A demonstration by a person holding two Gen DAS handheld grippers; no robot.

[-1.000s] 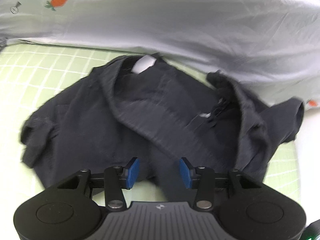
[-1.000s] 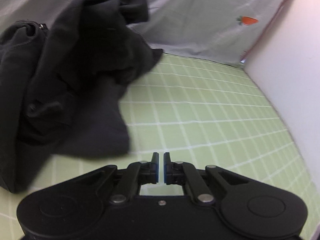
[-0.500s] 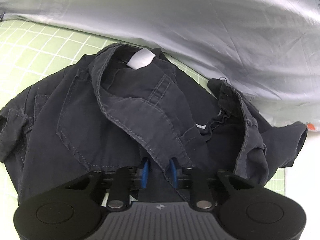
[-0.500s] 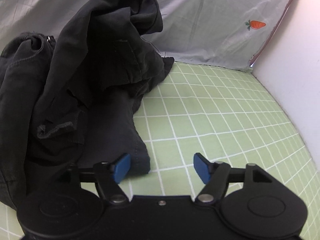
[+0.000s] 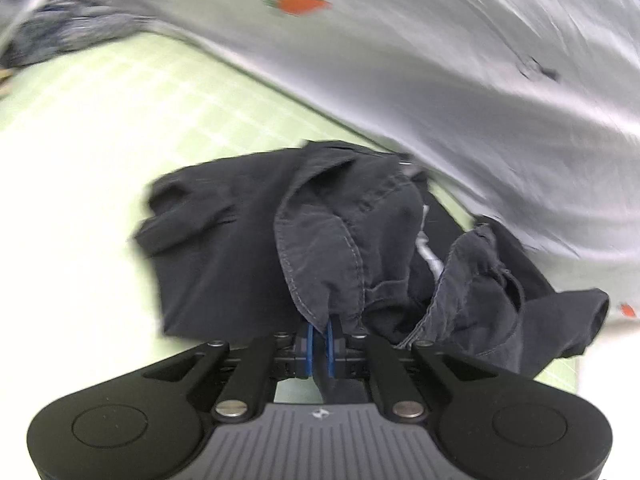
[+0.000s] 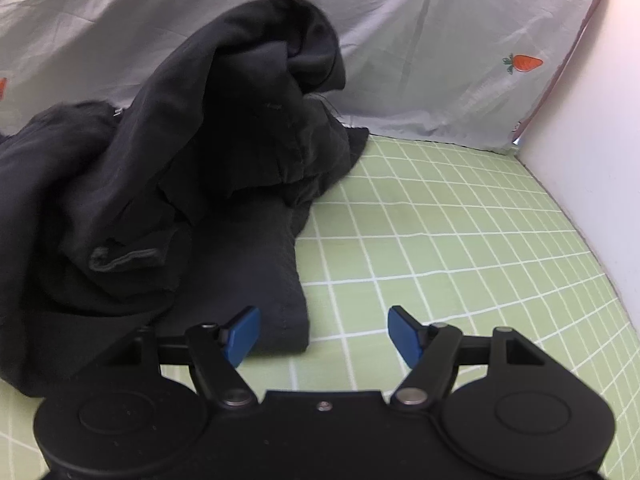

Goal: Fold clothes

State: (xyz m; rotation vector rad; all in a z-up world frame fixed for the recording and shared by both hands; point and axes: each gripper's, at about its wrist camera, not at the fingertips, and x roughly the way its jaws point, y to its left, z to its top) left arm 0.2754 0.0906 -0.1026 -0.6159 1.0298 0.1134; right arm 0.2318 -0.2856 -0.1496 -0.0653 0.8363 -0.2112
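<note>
A dark navy garment (image 5: 248, 256) lies crumpled on the green checked sheet (image 5: 100, 128). My left gripper (image 5: 319, 346) is shut on a stitched edge of the garment and holds that fold raised; the left wrist view is blurred. In the right wrist view the same garment (image 6: 192, 168) is heaped at the left, with one flat end (image 6: 256, 280) reaching toward me. My right gripper (image 6: 324, 336) is open and empty, its left fingertip (image 6: 240, 332) over the end of that flat part, its right one over bare sheet.
A grey quilt with carrot prints (image 5: 460, 80) lies along the far side and shows in the right wrist view (image 6: 420, 52). A white wall (image 6: 592, 140) bounds the sheet on the right. More dark cloth (image 5: 60, 36) lies at the far left.
My left gripper closed on the garment's stitched edge and has lifted and pulled it, swinging the view. My right gripper went from shut to wide open beside the garment's end.
</note>
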